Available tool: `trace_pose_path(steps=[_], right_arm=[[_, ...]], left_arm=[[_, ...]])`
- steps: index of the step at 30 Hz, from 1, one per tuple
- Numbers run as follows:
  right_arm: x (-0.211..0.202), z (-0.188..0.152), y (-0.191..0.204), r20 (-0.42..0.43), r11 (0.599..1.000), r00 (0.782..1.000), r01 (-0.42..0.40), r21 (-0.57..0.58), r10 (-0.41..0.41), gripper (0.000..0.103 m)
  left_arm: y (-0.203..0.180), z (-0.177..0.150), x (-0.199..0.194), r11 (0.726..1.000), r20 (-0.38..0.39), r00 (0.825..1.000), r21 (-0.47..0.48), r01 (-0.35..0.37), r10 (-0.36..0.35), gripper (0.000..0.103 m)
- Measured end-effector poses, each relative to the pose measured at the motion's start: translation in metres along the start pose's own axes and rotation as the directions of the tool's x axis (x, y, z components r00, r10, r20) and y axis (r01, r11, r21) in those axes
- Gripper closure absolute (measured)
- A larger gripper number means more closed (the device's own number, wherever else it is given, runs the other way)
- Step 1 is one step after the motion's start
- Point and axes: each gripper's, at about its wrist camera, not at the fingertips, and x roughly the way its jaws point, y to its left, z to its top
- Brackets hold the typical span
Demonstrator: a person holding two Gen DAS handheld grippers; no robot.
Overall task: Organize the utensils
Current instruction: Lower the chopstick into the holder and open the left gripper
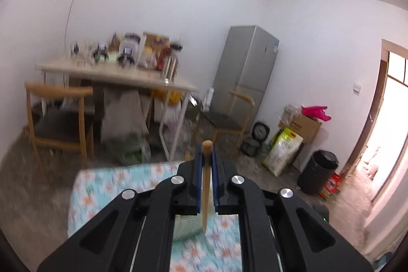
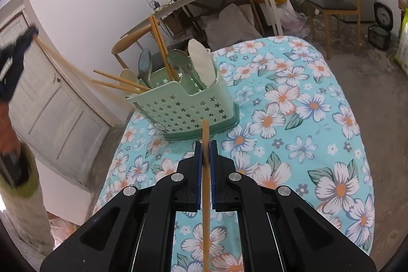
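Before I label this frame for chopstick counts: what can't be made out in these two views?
- Right wrist view: chopstick in the right gripper runs off the bottom edge; length unknown.
- Right wrist view: utensil holder walls hide the utensils' lower ends.
- Left wrist view: motion blur smears the items on the far table.

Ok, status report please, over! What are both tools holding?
Left tool shut on chopstick. Right tool shut on another chopstick. Green basket ahead, nothing blocking.
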Motion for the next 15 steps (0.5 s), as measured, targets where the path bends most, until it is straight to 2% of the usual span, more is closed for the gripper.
trace_pose_path(steps=[3,6,15], right_arm=[[0.0,-0.001,-0.002,-0.002,1.0,1.0,0.001,0.004,-0.001,0.099],[0.001,0.0,-0.006,-0.003,1.0,1.0,0.001,0.01,-0.001,0.099],[0.006,0.0,-0.014,-0.016,1.0,1.0,0.007,0.028,-0.006,0.099]], left_arm=[[-0.008,0.017,0.013,0.997,0.06,0.997,0.063,-0.055,0.051,0.097],[-0.011,0.021,0.028,0.988,0.085,0.992,0.109,-0.107,0.098,0.097],[0.011,0.005,0.083,0.982,0.021,0.989,0.112,-0.151,0.149,0.097]])
